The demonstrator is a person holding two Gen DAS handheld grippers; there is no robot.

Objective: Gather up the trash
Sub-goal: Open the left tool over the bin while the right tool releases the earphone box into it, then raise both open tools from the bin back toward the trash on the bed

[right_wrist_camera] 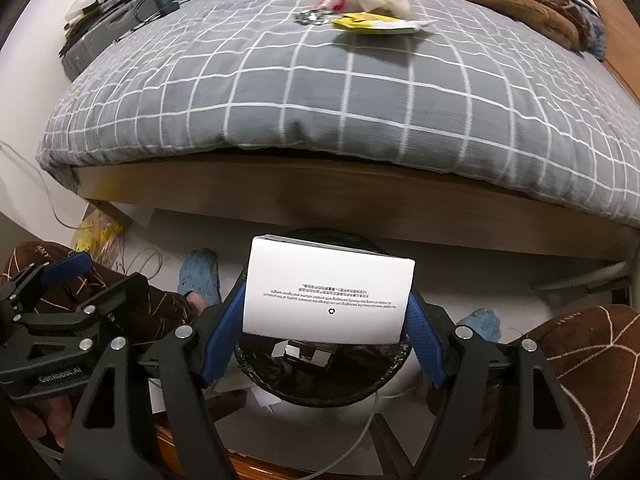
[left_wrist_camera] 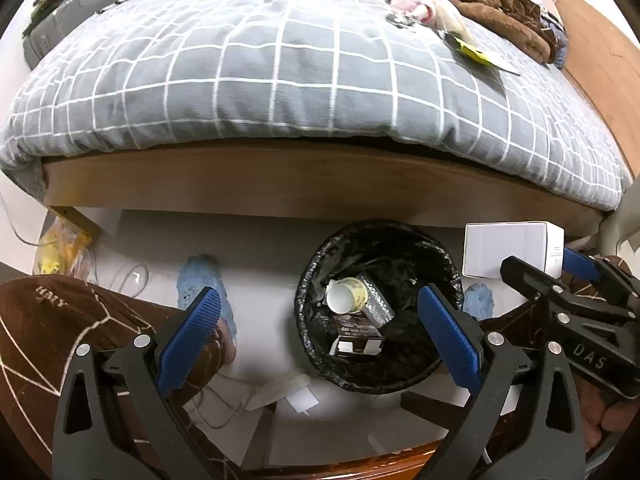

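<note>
Right gripper [right_wrist_camera: 324,320] clamped the white box [right_wrist_camera: 328,296] above the trash bin [left_wrist_camera: 316,364]; left gripper [left_wrist_camera: 320,332] hung open, empty. Off-centre release could bounce the box off the rim.

Home bedroom: bed [left_wrist_camera: 312,176] under checked duvet [left_wrist_camera: 280,60], strewn clothes [left_wrist_camera: 492,4].

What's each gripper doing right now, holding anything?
Left gripper: open, holding nothing, above the trash bin.
Right gripper: closed on the white box, over the bin.
</note>
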